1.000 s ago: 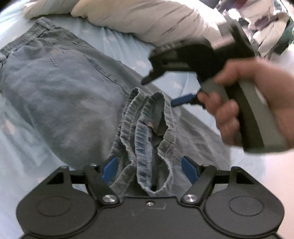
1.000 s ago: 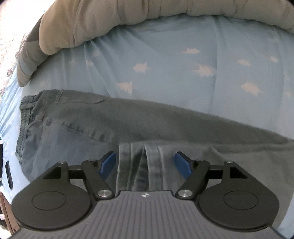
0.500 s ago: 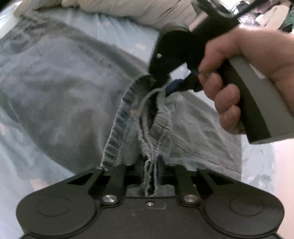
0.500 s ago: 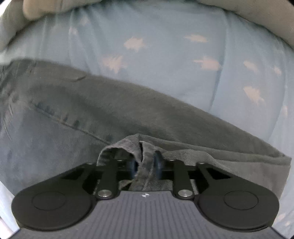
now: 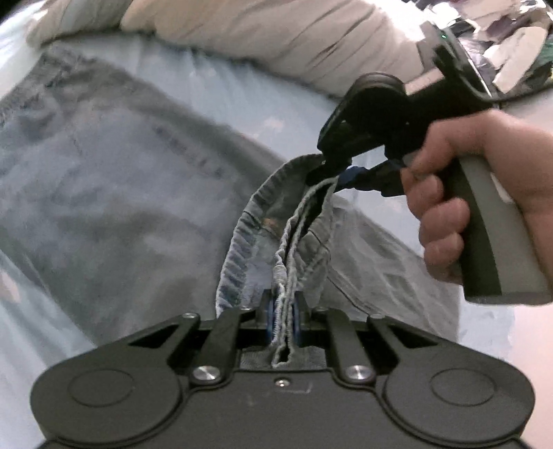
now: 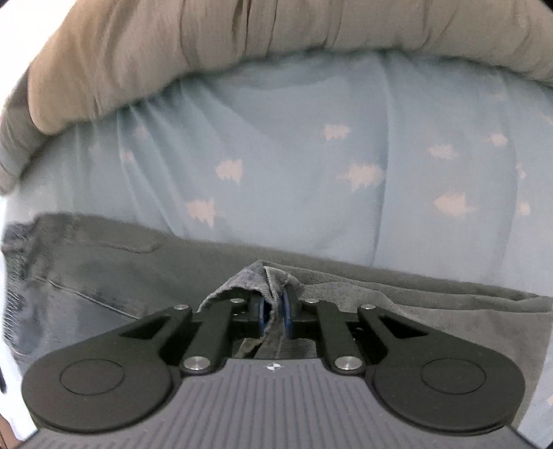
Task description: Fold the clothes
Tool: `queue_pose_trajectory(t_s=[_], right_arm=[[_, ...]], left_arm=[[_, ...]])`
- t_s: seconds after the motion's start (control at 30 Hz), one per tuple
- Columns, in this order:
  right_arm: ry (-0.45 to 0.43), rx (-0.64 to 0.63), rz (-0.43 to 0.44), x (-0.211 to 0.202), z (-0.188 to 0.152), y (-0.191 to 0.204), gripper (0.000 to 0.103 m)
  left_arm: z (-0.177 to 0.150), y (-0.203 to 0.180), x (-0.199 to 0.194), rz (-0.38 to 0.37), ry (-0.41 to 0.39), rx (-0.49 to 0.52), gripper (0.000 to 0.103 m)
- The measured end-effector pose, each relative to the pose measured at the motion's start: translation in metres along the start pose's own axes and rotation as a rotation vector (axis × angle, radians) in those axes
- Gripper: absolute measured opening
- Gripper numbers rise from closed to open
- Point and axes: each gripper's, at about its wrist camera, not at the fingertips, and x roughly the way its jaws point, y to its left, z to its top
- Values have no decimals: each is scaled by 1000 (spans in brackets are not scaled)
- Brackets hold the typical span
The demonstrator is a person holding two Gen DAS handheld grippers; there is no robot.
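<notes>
Left claw (image 5: 283, 316) clamped on the hem of the jeans (image 5: 103, 193); right claw (image 6: 274, 312) pinching the same hem farther along. Jeans spread on the blue sheet (image 6: 293, 165), bare sheet beyond, pillow (image 6: 242, 45) bordering the far edge.

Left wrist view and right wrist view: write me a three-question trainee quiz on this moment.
1. True or false: the left claw is shut on the jeans hem.
2. What does the right claw grip? A) the beige blanket B) the jeans hem C) nothing
3. Fill in: the jeans lie on a light blue ____ printed with small trees.

Key: 1 true; 2 B; 3 bedsheet.
</notes>
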Motion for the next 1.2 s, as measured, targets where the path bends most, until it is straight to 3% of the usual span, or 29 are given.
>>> queue_pose_trajectory(t_s=[0.1, 0.17, 0.23, 0.33, 0.53, 0.7, 0.9, 1.07, 1.2], right_arm=[[-9, -44, 29, 8, -8, -4, 16], [-19, -73, 71, 5, -13, -8, 32], [-13, -89, 114, -2, -18, -14, 48], [-58, -89, 172, -28, -25, -29, 56], [-209, -85, 210, -103, -63, -61, 58], [-336, -113, 135, -163, -117, -72, 58], [-430, -45, 50, -220, -175, -72, 58], [-497, -15, -2, -248, -216, -66, 71], [-518, 23, -67, -253, -249, -66, 76]], left_arm=[[-2, 7, 5, 1, 16, -17, 12], [-2, 7, 4, 9, 25, -37, 19], [1, 4, -1, 35, 20, -22, 36], [10, -5, -18, 95, -2, 43, 59], [26, -23, -59, 35, -33, 191, 60], [35, -34, -109, -12, -90, 309, 63], [36, -45, -152, -74, -137, 421, 65], [22, -58, -161, -102, -174, 564, 67], [11, -60, -151, -154, -129, 592, 69]])
